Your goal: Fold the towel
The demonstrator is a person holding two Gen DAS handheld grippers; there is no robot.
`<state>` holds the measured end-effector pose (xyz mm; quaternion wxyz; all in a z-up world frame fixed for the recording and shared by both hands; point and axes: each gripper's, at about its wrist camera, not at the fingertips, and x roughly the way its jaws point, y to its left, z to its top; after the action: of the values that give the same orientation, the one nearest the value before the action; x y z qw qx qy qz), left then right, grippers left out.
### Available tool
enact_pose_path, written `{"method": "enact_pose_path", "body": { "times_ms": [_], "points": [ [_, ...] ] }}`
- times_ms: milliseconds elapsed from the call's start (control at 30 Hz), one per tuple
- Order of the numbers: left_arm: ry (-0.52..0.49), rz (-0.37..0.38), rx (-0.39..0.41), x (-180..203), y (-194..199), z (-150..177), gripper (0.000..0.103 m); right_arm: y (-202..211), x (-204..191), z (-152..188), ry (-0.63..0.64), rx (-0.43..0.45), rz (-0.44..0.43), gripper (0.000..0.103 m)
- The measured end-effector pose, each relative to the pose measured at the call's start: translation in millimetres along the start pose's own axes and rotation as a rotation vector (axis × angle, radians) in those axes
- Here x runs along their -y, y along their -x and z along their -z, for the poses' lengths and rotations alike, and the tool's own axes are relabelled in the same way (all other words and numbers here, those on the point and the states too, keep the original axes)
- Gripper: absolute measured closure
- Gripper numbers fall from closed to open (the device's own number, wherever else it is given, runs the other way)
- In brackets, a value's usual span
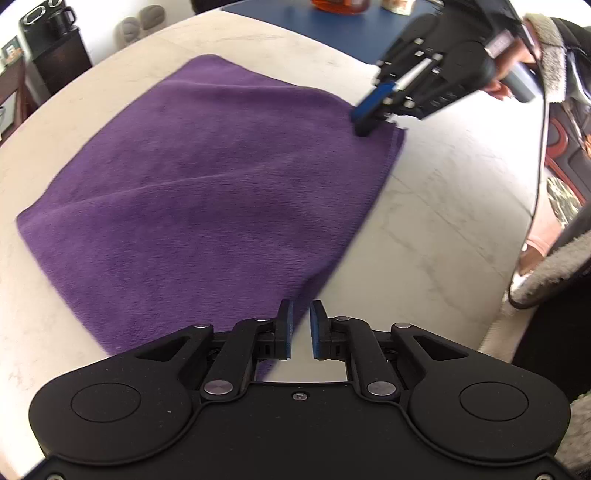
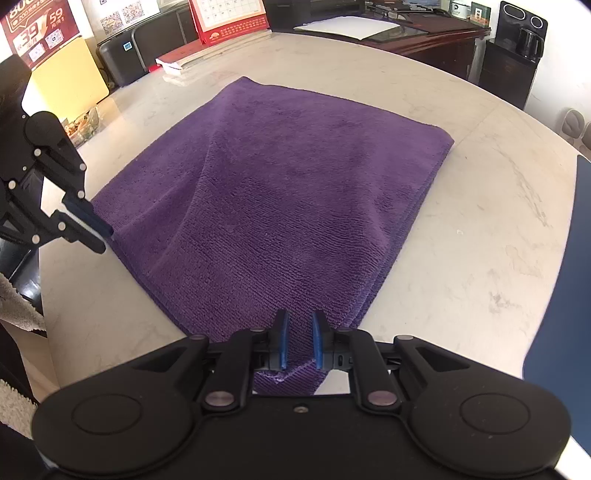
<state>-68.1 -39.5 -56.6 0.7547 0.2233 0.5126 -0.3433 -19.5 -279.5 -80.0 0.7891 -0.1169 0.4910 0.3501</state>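
Marble bench (image 2: 480,229) carries a folded purple towel (image 2: 280,192), each near corner lying between slightly parted left claw (image 1: 300,328) and right claw (image 2: 299,341).

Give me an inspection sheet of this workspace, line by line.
Surface: pale marble-look tabletop, bare around the cloth.
Job's things: purple terry towel, already folded, layered edges on one side.
Clutter: red desk calendar, booklets at the far edge.
Grippers: left gripper slightly open at a near corner; right gripper slightly open, a towel corner between its fingers.
Cables: thin black cable beside the table edge.
Surroundings: black drinks machine, dark wooden desk.
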Motion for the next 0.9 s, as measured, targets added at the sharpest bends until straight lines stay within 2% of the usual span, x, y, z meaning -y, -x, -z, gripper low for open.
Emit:
{"method": "enact_pose_path", "body": {
  "times_ms": [67,167,300,333,433,467,767,900],
  "points": [
    [-0.03,-0.004,-0.005,1,-2,-2,0.082,0,-1,-1,0.001,-0.003,0.001,0.091],
    [-0.07,-0.006,-0.005,4,-6,-4,0.081,-1,-1,-2,0.007,-0.009,0.005,0.091],
    [-0.077,-0.018,-0.004,2,-14,-8,0.082,-1,-2,-3,0.016,-0.014,0.009,0.091],
    [-0.073,-0.018,-0.002,0,-15,-10,0.082,-2,-2,-3,0.017,-0.014,0.01,0.091],
    [-0.071,-0.015,-0.014,1,-12,-7,0.098,-2,-3,-3,0.02,-0.016,0.011,0.091],
    [-0.07,-0.013,-0.018,1,-11,-7,0.1,-2,-2,-3,0.02,-0.016,0.011,0.091],
    [-0.094,0.006,-0.063,14,-8,1,0.1,-1,-1,-4,0.021,-0.016,0.012,0.091],
    [-0.068,0.013,-0.064,16,-7,5,0.098,-1,-1,-5,0.027,-0.019,0.014,0.091]
  ]
}}
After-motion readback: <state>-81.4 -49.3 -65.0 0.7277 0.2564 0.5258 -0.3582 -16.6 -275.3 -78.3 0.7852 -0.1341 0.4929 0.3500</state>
